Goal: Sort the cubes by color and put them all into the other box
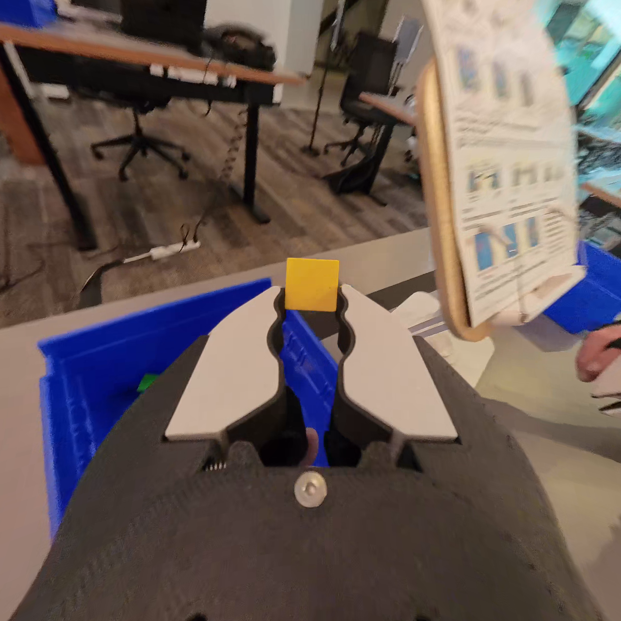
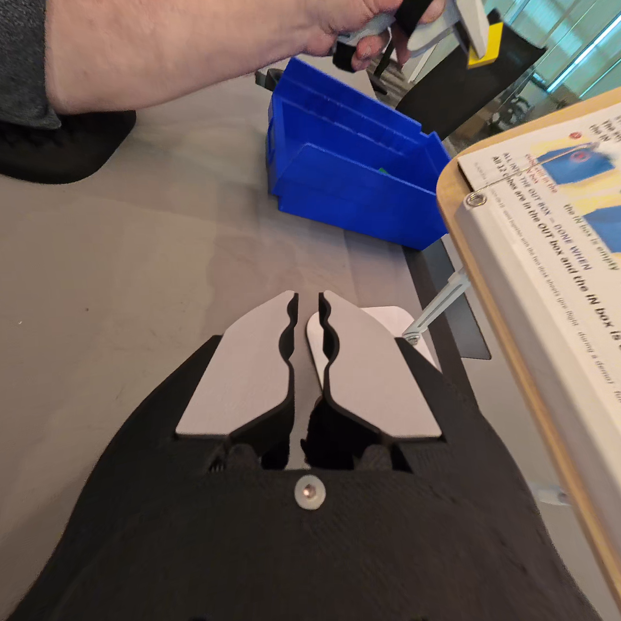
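yellow cube (image 1: 312, 285) is sitting clamped flat-sided in the left gripper (image 1: 312, 292), looking light, stiff, slick; blue box (image 1: 161, 322) at seven o'clock. right gripper (image 2: 308, 297) is hanging bare, fingers slightly apart.

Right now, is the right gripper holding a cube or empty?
Empty. The right gripper has its jaws nearly together with only bare grey table showing through the narrow gap; no cube between them.

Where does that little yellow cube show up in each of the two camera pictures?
Left wrist view: the yellow cube sits centre frame, pinched between the left claw's tips, above the blue box.
Right wrist view: the cube is at the top right, in the far claw, beyond the box.
Shared landmark: the blue box with a green cube inside.
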Demonstrator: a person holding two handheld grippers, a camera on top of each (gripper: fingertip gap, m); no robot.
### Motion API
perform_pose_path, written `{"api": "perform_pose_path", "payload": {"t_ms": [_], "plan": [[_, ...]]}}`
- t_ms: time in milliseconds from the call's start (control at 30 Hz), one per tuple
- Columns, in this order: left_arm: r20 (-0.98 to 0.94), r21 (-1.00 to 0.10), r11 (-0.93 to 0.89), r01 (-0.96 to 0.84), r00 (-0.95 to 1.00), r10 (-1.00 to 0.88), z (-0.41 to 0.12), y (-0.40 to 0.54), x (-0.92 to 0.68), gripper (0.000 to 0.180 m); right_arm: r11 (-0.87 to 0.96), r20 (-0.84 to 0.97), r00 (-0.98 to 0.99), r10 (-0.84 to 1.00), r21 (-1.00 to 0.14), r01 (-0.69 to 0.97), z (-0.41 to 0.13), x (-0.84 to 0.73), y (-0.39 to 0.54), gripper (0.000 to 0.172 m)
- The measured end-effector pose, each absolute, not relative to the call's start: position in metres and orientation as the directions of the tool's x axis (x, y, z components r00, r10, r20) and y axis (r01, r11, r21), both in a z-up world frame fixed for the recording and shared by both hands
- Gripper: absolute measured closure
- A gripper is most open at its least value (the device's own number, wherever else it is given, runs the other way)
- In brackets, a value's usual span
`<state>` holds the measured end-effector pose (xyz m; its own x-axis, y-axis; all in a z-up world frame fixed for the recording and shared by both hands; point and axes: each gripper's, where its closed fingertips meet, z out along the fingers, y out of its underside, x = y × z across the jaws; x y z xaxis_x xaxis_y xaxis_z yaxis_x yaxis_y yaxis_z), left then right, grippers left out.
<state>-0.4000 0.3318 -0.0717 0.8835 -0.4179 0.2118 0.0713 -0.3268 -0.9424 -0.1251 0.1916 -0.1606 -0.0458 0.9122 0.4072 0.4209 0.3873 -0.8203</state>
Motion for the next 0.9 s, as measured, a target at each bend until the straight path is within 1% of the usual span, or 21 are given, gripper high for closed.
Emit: {"api": "perform_pose_path", "payload": {"t_ms": [100,233,400,533,633,667,800,867,900], "plan": [[0.211,-0.965,-0.243,0.098,0.841,-0.498,-0.047,0.322,-0.386,0.152,0.421,0.452,-0.011,0.892,-0.824,0.379,-0.148,-0.127,0.191,0.157],[0.219,-0.975,-0.170,0.143,0.748,-0.626,-0.010,0.300,-0.356,0.152,0.509,0.559,0.065,0.826,-0.791,0.340,-0.122,-0.125,0.193,0.147],[0.204,-0.978,-0.157,0.135,0.512,-0.834,0.026,0.264,-0.261,0.152,0.601,0.659,0.244,0.712,-0.751,0.274,-0.070,-0.114,0.197,0.136],[0.247,-0.969,-0.234,0.080,0.299,-0.922,0.015,0.243,-0.168,0.152,0.665,0.697,0.400,0.595,-0.706,0.243,-0.031,-0.095,0.204,0.131],[0.331,-0.944,-0.328,0.046,0.137,-0.934,-0.002,0.226,-0.113,0.152,0.686,0.708,0.476,0.522,-0.680,0.259,-0.013,-0.081,0.212,0.118],[0.359,-0.933,-0.358,0.029,0.097,-0.928,-0.009,0.221,-0.099,0.152,0.691,0.715,0.489,0.501,-0.670,0.272,-0.010,-0.077,0.215,0.116],[0.443,-0.897,-0.443,0.007,-0.007,-0.897,-0.026,0.210,-0.063,0.152,0.721,0.752,0.477,0.455,-0.625,0.299,-0.008,-0.073,0.216,0.117],[0.465,-0.885,-0.466,0.011,-0.037,-0.884,-0.028,0.208,-0.057,0.152,0.736,0.782,0.453,0.427,-0.592,0.329,-0.013,-0.075,0.216,0.121],[0.472,-0.881,-0.473,0.005,-0.049,-0.880,-0.029,0.206,-0.055,0.152,0.747,0.796,0.446,0.409,-0.573,0.338,-0.014,-0.076,0.215,0.126]]}}
